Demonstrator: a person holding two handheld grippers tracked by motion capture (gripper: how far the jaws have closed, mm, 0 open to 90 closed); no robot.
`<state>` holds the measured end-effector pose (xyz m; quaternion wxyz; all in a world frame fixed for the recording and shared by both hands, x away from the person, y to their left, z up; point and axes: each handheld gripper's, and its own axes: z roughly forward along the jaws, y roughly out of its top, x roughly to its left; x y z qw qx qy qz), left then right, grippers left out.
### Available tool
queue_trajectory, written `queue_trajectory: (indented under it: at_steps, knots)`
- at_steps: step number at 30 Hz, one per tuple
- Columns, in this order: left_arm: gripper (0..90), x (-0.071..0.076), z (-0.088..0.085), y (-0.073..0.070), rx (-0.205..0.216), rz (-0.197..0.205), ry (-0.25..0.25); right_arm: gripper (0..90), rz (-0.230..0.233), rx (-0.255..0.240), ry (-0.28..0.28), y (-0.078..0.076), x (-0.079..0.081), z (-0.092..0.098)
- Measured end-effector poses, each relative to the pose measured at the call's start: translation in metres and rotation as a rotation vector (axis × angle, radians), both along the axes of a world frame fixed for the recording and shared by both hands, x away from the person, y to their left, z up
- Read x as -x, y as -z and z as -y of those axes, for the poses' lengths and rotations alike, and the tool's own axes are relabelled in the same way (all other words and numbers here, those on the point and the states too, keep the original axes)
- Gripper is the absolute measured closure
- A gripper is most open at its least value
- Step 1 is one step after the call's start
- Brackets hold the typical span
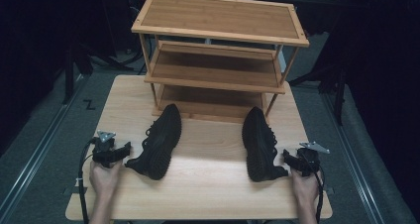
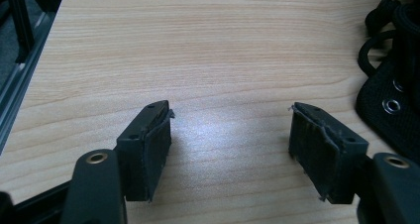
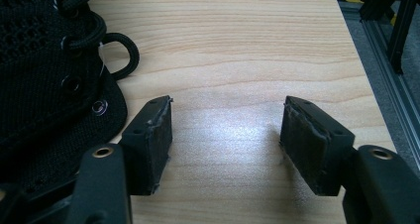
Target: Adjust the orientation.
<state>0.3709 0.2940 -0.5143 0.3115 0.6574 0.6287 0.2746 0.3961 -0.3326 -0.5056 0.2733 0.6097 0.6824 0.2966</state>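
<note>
Two black knit sneakers lie on the light wooden table (image 1: 208, 182). The left sneaker (image 1: 158, 140) rests toe toward the rack, and its laced edge (image 2: 391, 85) reaches the right side of the left gripper view. The right sneaker (image 1: 260, 143) lies parallel to it, and its laces and eyelets (image 3: 54, 85) fill the left of the right gripper view. My left gripper (image 1: 124, 149) stands open just left of the left sneaker's heel, nothing between its jaws (image 2: 230, 135). My right gripper (image 1: 288, 157) is open beside the right sneaker's heel, bare wood between its pads (image 3: 225, 135).
A three-tier bamboo shoe rack (image 1: 218, 50) stands at the table's far edge with bare shelves. Dark floor and metal rails (image 1: 39, 144) flank the table on both sides. Cables trail from both grippers toward the near edge.
</note>
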Motion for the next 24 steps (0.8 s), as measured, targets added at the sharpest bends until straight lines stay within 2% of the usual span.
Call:
queue_trajectory:
  at_steps: [9, 11, 14, 19, 24]
  knots:
    - [31.5, 0.0000, 0.0002, 0.0000, -0.001, -0.002, 0.007, 35.1, -0.002, 0.002, -0.014, 0.0001, 0.0001, -0.0002]
    - [31.0, -0.0001, 0.0000, 0.0000, 0.002, -0.002, 0.009, 35.1, -0.001, 0.001, -0.014, 0.0001, 0.0001, -0.0002]
    - [29.6, 0.0001, -0.0021, 0.0000, 0.030, 0.001, 0.023, 34.6, -0.003, 0.002, -0.017, 0.0001, 0.0003, -0.0005]
    - [29.8, -0.0006, -0.0010, 0.0000, 0.018, -0.001, 0.025, 34.6, 0.000, 0.008, -0.026, 0.0002, 0.0000, 0.0000]
    - [29.8, -0.0016, -0.0029, -0.0001, 0.031, 0.000, 0.038, 34.3, -0.004, 0.003, -0.023, 0.0001, 0.0012, -0.0015]
